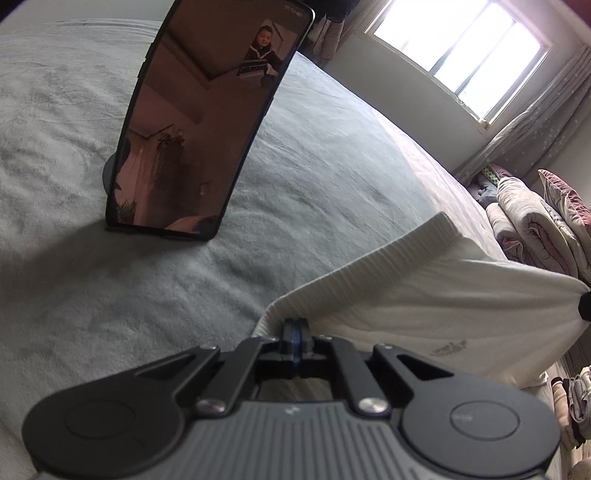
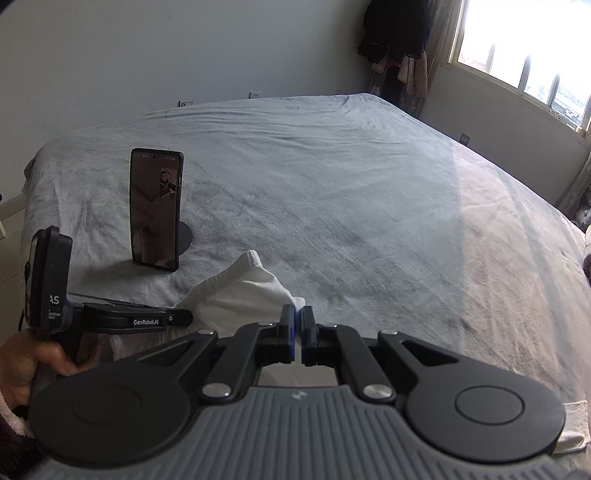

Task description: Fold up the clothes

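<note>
A white ribbed knit garment (image 1: 424, 295) is held up over the grey bed (image 1: 74, 184). My left gripper (image 1: 295, 325) is shut on the garment's ribbed edge. In the right wrist view the garment (image 2: 236, 291) hangs between both grippers, and my right gripper (image 2: 297, 314) is shut on its other corner. The left gripper (image 2: 181, 316) shows from the side at the left, held by a hand. The right gripper's tip shows as a dark spot at the garment's far corner (image 1: 585, 304). Most of the garment is hidden below the gripper bodies.
A phone (image 1: 207, 122) stands upright on a stand on the bed, also in the right wrist view (image 2: 155, 208). Folded quilts (image 1: 535, 218) lie at the right. A window (image 1: 461, 48) and dark hanging clothes (image 2: 395, 33) are beyond the bed (image 2: 369, 203).
</note>
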Action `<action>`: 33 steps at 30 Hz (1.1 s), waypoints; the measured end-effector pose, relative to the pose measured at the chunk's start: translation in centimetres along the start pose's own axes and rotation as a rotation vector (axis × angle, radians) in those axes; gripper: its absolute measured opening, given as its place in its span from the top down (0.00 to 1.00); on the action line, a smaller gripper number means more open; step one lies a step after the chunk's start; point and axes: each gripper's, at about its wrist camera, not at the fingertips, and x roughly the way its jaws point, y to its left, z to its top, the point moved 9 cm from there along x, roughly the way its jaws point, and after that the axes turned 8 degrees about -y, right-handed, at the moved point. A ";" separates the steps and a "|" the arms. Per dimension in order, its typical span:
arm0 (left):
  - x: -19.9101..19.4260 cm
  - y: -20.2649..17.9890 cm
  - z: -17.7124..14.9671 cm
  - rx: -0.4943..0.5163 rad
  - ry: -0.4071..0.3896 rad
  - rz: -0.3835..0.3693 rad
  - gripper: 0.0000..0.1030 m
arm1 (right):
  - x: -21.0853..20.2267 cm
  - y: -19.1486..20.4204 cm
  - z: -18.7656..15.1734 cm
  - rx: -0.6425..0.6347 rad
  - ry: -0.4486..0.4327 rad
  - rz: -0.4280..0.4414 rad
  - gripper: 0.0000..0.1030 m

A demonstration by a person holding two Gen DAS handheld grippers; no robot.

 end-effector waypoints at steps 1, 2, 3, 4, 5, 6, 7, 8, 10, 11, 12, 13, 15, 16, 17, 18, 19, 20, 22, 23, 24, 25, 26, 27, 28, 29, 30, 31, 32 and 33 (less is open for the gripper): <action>0.0 0.1 0.0 -0.008 0.001 -0.003 0.98 | -0.6 0.5 -0.2 0.004 -0.002 0.008 0.97; 0.0 0.1 0.0 -0.016 0.002 -0.006 0.98 | -1.1 1.1 -0.5 0.006 -0.002 0.016 0.97; -0.1 0.2 -0.1 -0.024 0.003 -0.010 0.98 | -1.6 1.7 -0.9 0.009 -0.001 0.025 0.97; -0.1 0.3 -0.1 -0.032 0.004 -0.013 0.98 | -2.2 2.3 -1.4 0.011 0.001 0.035 0.97; -0.1 0.4 -0.1 -0.039 0.005 -0.016 0.98 | -2.6 2.9 -2.0 0.015 0.003 0.046 0.97; -0.1 0.4 -0.1 -0.047 0.006 -0.019 0.98 | -2.9 3.6 -2.6 0.021 0.007 0.057 0.97; -0.2 0.5 -0.1 -0.055 0.007 -0.023 0.98 | -3.2 4.2 -3.2 0.031 0.013 0.069 0.97; -0.2 0.6 -0.1 -0.063 0.008 -0.026 0.98 | -3.4 4.9 -3.9 0.043 0.020 0.083 0.97; -0.2 0.7 -0.2 -0.079 0.010 -0.032 0.98 | -3.3 6.1 -5.5 0.059 0.040 0.105 0.97; -0.3 0.8 -0.2 -0.087 0.012 -0.036 0.98 | -3.1 6.7 -6.5 0.064 0.053 0.113 0.97; -0.3 0.8 -0.2 -0.095 0.013 -0.039 0.98 | -2.8 7.1 -7.4 0.072 0.070 0.120 0.97; -0.3 0.9 -0.2 -0.103 0.014 -0.042 0.98 | -2.4 7.5 -8.5 0.081 0.089 0.126 0.96; -0.4 1.1 -0.3 -0.118 0.016 -0.049 0.98 | -1.4 8.1 -10.5 0.111 0.128 0.133 0.96; -0.4 1.1 -0.3 -0.126 0.018 -0.053 0.98 | -0.9 8.3 -11.4 0.122 0.143 0.132 0.96; -0.5 1.2 -0.3 -0.132 0.020 -0.057 0.98 | -0.4 8.4 -12.2 0.128 0.155 0.130 0.96; -0.6 1.3 -0.4 -0.139 0.022 -0.061 0.98 | 0.1 8.5 -12.9 0.133 0.167 0.126 0.96; -0.8 1.3 -0.4 -0.145 0.026 -0.067 0.98 | 0.6 8.6 -13.6 0.138 0.179 0.123 0.96; -0.9 1.4 -0.4 -0.150 0.030 -0.072 0.98 | 0.9 8.7 -14.1 0.143 0.182 0.122 0.96; -1.3 1.4 -0.5 -0.161 0.040 -0.084 0.98 | 1.2 8.7 -14.5 0.145 0.175 0.122 0.95; -1.5 1.5 -0.6 -0.167 0.044 -0.090 0.98 | 1.1 8.8 -14.4 0.138 0.172 0.122 0.93; -1.8 1.5 -0.6 -0.175 0.051 -0.103 0.98 | 0.9 8.8 -14.2 0.128 0.168 0.120 0.90; -2.1 1.5 -0.6 -0.186 0.056 -0.118 0.98 | 0.8 8.9 -14.0 0.118 0.162 0.116 0.85; -2.4 1.5 -0.6 -0.195 0.059 -0.130 0.98 | 0.6 9.1 -13.6 0.095 0.150 0.111 0.85; -2.9 1.6 -0.6 -0.195 0.056 -0.135 0.98 | 0.3 9.3 -13.3 0.067 0.135 0.106 0.85; -3.4 1.7 -0.6 -0.192 0.051 -0.137 0.98 | 0.2 9.6 -12.9 0.045 0.119 0.104 0.85; -3.8 1.7 -0.6 -0.189 0.046 -0.140 0.98 | 0.1 9.9 -12.5 0.023 0.098 0.107 0.85; -4.3 1.9 -0.6 -0.183 0.043 -0.143 0.98 | 0.0 10.2 -12.0 -0.001 0.074 0.113 0.85; -4.8 2.0 -0.6 -0.176 0.039 -0.147 0.98 | 0.2 10.6 -11.5 -0.015 0.059 0.122 0.85; -5.3 2.2 -0.6 -0.169 0.036 -0.151 0.98 | 0.4 11.0 -11.1 -0.024 0.048 0.133 0.85; -5.9 2.4 -0.6 -0.162 0.033 -0.155 0.98 | 0.7 11.4 -10.8 -0.028 0.039 0.144 0.85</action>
